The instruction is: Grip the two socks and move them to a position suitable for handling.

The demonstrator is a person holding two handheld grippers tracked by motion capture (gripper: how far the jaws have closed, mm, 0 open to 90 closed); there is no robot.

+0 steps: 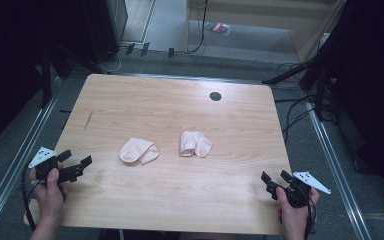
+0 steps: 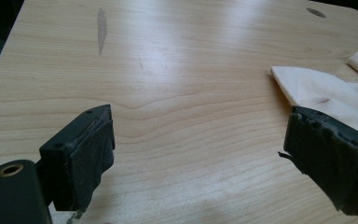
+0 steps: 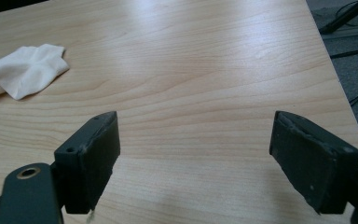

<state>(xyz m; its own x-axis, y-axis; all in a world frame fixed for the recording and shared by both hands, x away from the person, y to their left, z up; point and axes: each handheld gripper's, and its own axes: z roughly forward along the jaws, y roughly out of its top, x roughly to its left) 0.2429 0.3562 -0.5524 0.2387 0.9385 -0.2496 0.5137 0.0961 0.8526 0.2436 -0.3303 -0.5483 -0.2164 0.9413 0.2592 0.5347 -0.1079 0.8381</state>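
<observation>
Pale wooden table point(image 1: 170, 190) seen from above, with dark floor and cables around it. At its near left corner, a hand holds the left gripper point(image 1: 77, 166), its jaws spread wide with nothing between them, hovering over bare wood. Right of it, near the table's middle, lies a pink sock point(image 1: 138, 151), crumpled and possibly folded over; the picture is too soft to be sure. Just to its right, apart from it, lies a second pink sock point(image 1: 195, 143), bunched up. At the near right corner, another hand holds the right gripper point(image 1: 275, 178), jaws likewise spread and empty, well apart from both socks.
</observation>
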